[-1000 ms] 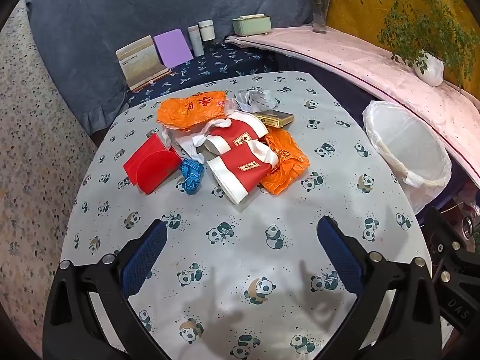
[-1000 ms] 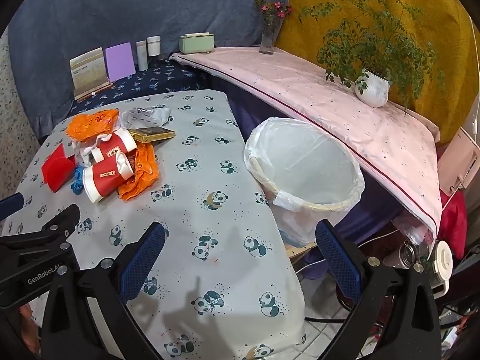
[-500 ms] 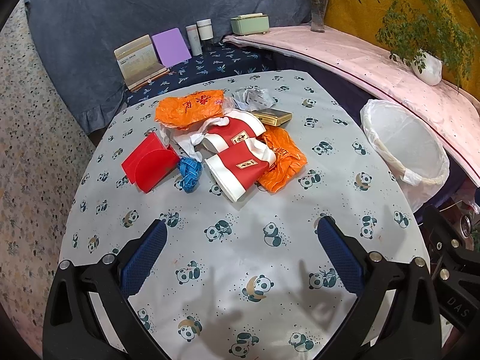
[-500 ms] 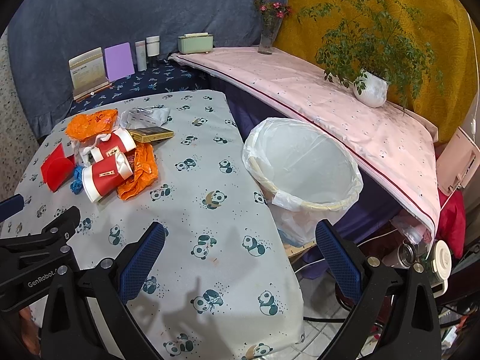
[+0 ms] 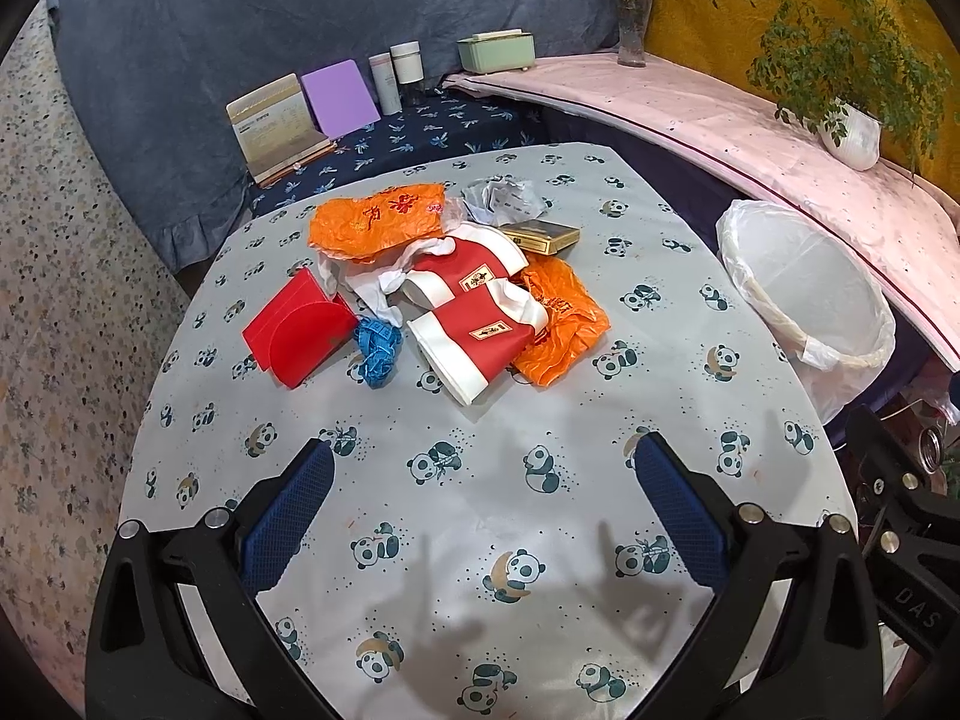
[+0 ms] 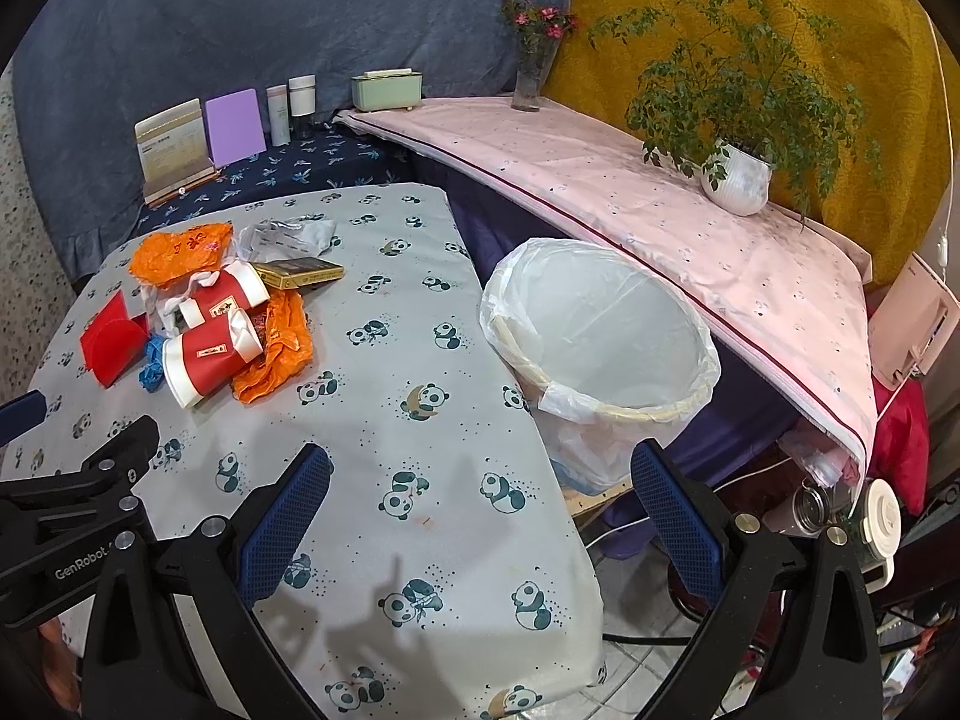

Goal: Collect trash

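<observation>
Your trash lies heaped mid-table on the panda-print tablecloth (image 5: 480, 516), with the lined bin (image 5: 804, 294) just off the table's right edge, apparently empty; both your left gripper (image 5: 480, 510) and right gripper (image 6: 480, 516) hang spread wide over bare cloth, holding nothing; the orange wrappers (image 5: 378, 219) look light, soft and crinkly, so pinch a raised fold; the red paper cups (image 5: 474, 330) should crush easily, so take one by its white rim; the gold box (image 5: 543, 235) looks stiff, grip its long sides; the blue wad (image 5: 377, 351) is soft; "GenRobot" reads on your left gripper's body in the right wrist view.
</observation>
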Motion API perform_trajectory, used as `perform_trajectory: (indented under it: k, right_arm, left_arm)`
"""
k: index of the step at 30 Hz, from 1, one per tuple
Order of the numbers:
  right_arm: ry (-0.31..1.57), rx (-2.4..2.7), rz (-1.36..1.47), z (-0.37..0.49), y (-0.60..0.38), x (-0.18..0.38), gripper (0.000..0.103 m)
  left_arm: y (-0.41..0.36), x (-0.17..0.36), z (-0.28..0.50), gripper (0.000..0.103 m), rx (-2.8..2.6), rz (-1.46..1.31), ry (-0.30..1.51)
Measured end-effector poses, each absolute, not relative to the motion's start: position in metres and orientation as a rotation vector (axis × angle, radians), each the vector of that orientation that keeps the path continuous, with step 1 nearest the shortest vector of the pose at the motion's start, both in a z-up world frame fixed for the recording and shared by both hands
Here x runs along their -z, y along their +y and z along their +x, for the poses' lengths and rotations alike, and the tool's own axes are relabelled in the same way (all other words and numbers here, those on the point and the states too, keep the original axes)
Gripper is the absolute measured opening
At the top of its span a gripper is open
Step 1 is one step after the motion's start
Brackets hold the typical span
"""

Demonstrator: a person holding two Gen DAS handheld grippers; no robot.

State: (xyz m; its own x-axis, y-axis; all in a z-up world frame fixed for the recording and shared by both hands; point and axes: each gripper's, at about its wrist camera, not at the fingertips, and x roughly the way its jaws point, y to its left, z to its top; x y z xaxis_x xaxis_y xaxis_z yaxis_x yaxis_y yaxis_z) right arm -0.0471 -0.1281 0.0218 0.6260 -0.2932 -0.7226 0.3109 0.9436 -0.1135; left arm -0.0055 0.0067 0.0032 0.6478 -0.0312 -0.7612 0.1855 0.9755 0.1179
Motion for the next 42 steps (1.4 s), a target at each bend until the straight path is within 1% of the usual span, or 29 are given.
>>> perform_trajectory:
  k: [42]
  right_arm:
    - [0.821, 0.359, 0.037, -0.047, -0.1323, -0.0214, 0.096]
  left_arm:
    - [0.0001, -0.0061, -0.0091, 0.096, 0.152, 0.205, 0.844]
